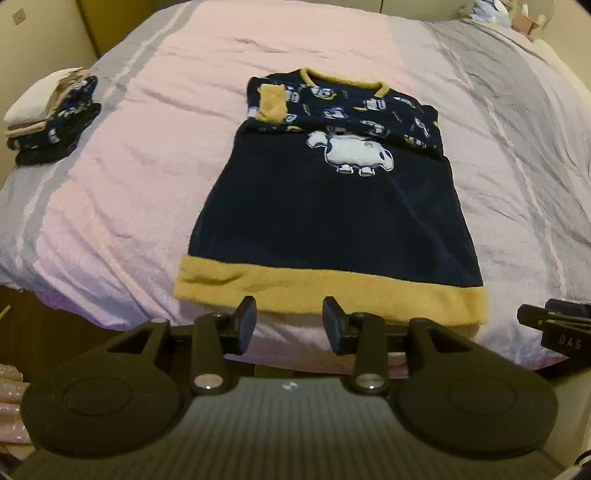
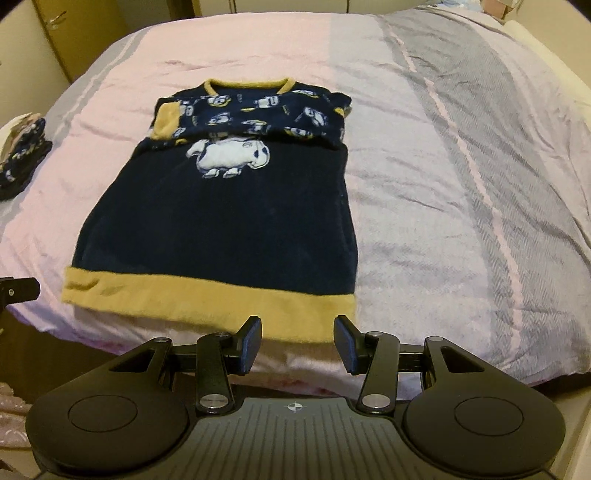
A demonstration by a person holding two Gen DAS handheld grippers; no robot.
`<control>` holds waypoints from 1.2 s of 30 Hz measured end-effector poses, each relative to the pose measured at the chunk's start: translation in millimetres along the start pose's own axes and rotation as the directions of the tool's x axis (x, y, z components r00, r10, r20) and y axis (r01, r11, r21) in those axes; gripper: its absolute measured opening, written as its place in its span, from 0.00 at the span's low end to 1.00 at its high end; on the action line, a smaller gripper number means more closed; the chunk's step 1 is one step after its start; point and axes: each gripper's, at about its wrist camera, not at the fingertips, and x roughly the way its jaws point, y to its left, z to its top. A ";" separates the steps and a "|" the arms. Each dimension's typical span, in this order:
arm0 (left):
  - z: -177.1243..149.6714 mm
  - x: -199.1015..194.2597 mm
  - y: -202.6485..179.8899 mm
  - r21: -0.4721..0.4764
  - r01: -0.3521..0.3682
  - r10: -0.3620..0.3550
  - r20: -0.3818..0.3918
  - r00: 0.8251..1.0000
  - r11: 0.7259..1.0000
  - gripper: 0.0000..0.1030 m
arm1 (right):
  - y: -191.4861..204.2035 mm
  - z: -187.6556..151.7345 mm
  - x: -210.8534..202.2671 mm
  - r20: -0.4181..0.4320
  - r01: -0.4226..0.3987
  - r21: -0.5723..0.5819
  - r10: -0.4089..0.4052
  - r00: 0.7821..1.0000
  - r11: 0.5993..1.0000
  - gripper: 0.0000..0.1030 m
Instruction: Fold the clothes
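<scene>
A navy fleece top (image 1: 325, 218) (image 2: 229, 221) with a mustard hem, a mustard collar and a white dog patch lies flat on the bed. Its printed sleeves are folded across the chest. My left gripper (image 1: 289, 325) is open just in front of the mustard hem (image 1: 332, 295), near its left half, holding nothing. My right gripper (image 2: 297, 345) is open too, just short of the hem's right end (image 2: 325, 317). The right gripper's tip (image 1: 554, 328) shows at the right edge of the left wrist view, and the left gripper's tip (image 2: 18, 291) at the left edge of the right wrist view.
The bed cover (image 1: 129, 166) (image 2: 461, 184) is pink and grey striped, wrinkled. A stack of folded clothes (image 1: 51, 114) (image 2: 22, 162) sits at the bed's left side. A wardrobe (image 2: 85, 22) stands behind on the left. The bed's near edge (image 1: 92, 317) drops to a dark floor.
</scene>
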 end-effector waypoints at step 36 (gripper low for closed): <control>43.5 80.6 87.7 -0.014 0.062 -0.063 -0.059 0.996 0.998 0.40 | -22.8 27.5 38.3 0.037 -0.002 0.167 -0.004 0.999 0.986 0.46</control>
